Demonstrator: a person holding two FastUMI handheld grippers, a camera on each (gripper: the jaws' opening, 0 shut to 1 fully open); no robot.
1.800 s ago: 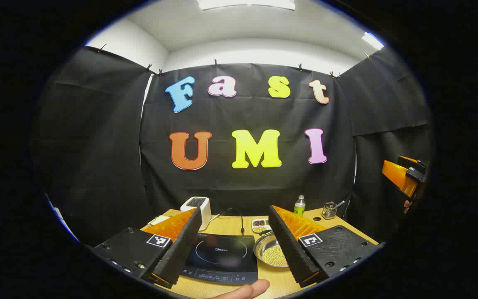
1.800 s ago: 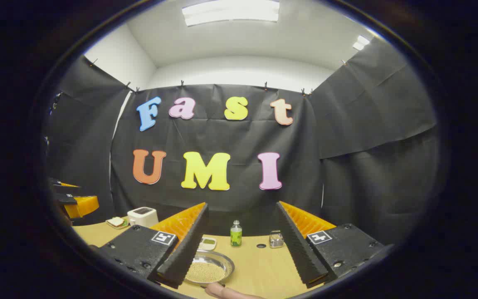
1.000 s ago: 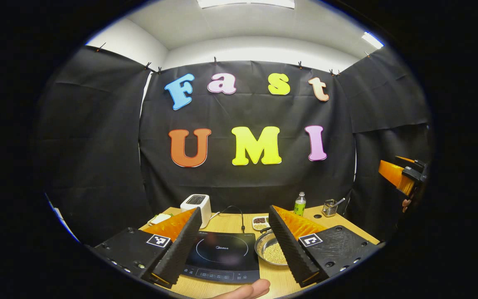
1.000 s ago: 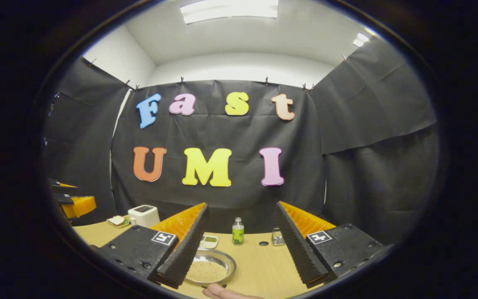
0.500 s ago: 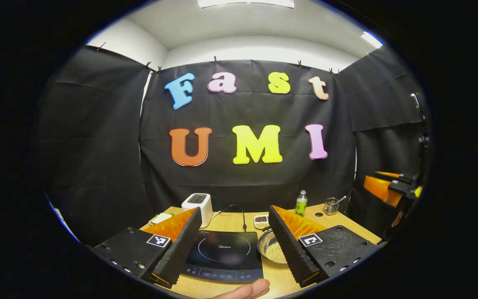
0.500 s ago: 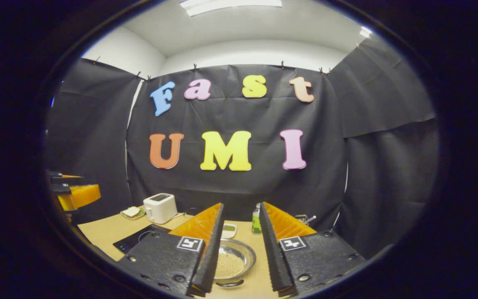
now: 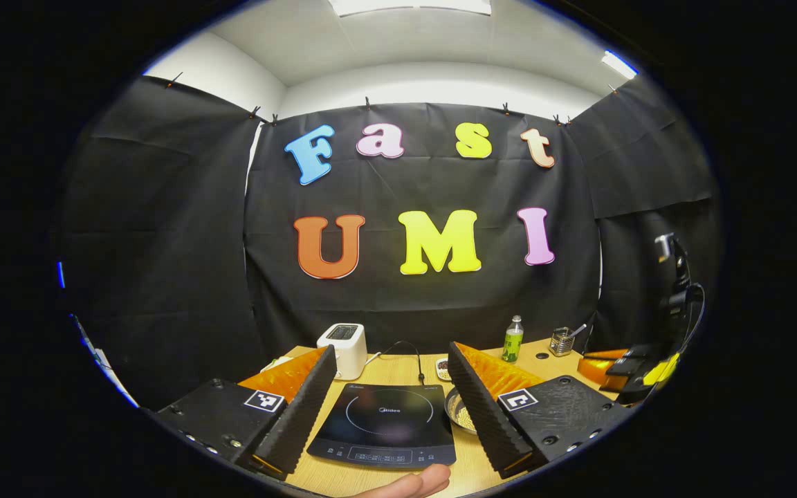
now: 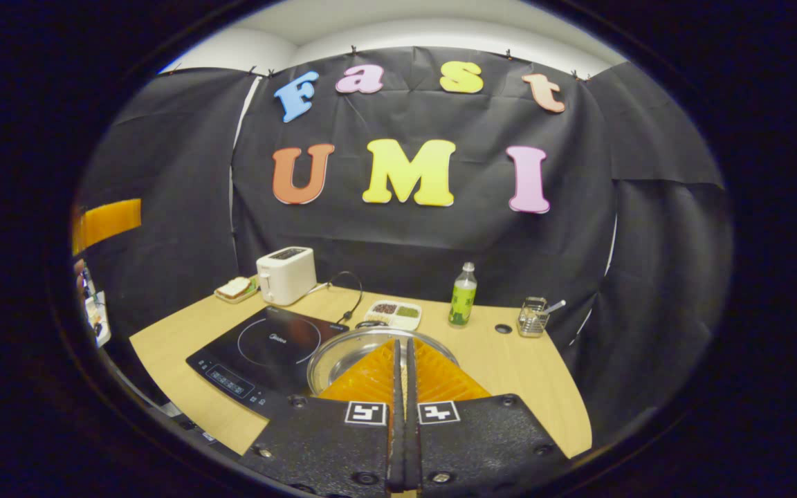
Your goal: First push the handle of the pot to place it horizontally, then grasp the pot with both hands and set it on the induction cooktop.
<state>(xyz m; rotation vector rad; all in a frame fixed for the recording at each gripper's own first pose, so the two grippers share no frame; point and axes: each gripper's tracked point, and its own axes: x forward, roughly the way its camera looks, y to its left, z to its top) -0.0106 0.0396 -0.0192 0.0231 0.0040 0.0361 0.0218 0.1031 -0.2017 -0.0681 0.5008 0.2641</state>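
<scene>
A round steel pot (image 8: pixel 340 354) holding pale beans stands on the wooden table (image 8: pixel 523 373), just right of the black induction cooktop (image 8: pixel 267 344). My right gripper (image 8: pixel 402 342) is shut with nothing between its fingers; its tips hang over the pot's near rim and hide that side. In the left gripper view the cooktop (image 7: pixel 386 420) lies between the spread fingers of my open left gripper (image 7: pixel 391 349), and the pot (image 7: pixel 461 413) peeks out behind the right finger. The right gripper (image 7: pixel 602 365) shows low at the far right there. The left gripper (image 8: pixel 111 218) is an orange finger at the far left.
A white toaster (image 8: pixel 286 274) and a plate with bread (image 8: pixel 234 288) stand at the back left. A divided snack dish (image 8: pixel 393 312), a green bottle (image 8: pixel 463 295) and a wire basket (image 8: pixel 531 316) line the back. A thumb (image 7: pixel 412 481) shows at the bottom.
My right gripper has shut its fingers, dropped and tilted down toward the pot. The left gripper has stayed open and drifted slightly left.
</scene>
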